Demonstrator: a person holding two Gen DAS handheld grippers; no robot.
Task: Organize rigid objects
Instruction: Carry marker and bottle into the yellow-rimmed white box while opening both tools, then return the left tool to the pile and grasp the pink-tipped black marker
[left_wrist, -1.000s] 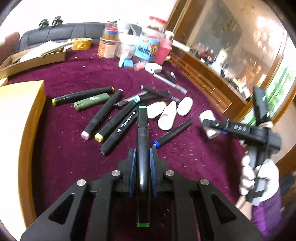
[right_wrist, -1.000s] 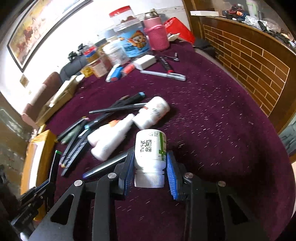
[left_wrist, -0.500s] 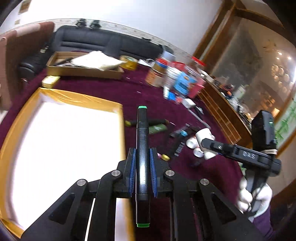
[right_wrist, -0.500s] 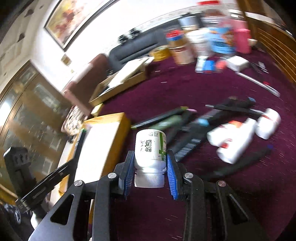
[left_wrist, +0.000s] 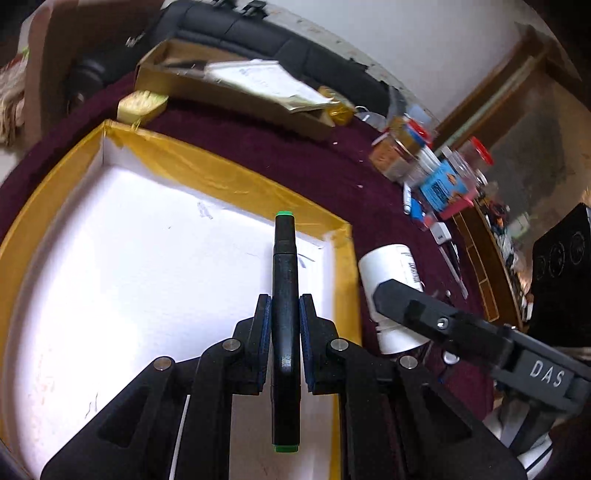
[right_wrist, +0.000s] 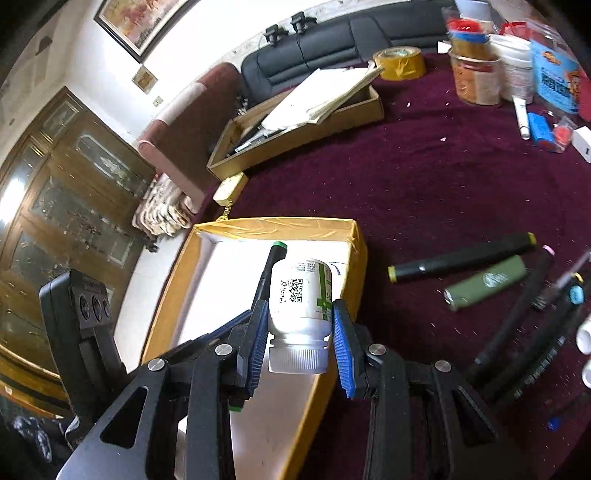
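Note:
My left gripper (left_wrist: 285, 312) is shut on a black marker (left_wrist: 285, 280) with green ends, held above the white floor of a gold-edged box (left_wrist: 221, 181). My right gripper (right_wrist: 298, 325) is shut on a white pill bottle (right_wrist: 300, 295) with a QR code, cap toward me, over the box's right wall (right_wrist: 354, 280). In the left wrist view the same bottle (left_wrist: 391, 269) hangs just right of the box rim, in the right gripper. In the right wrist view the marker (right_wrist: 271, 266) shows behind the bottle. Nothing lies in the box.
On the maroon cloth to the right lie several black markers (right_wrist: 461, 258), a green lighter (right_wrist: 487, 282) and white bottles (right_wrist: 585, 339). Further back sit a brown cardboard tray with papers (right_wrist: 295, 129), a yellow tape roll (right_wrist: 399, 62) and a cluster of jars (right_wrist: 476, 77).
Both grippers swung left from the pile of markers and bottles to the gold-edged box, carrying the marker and the pill bottle. Their grips stayed the same.

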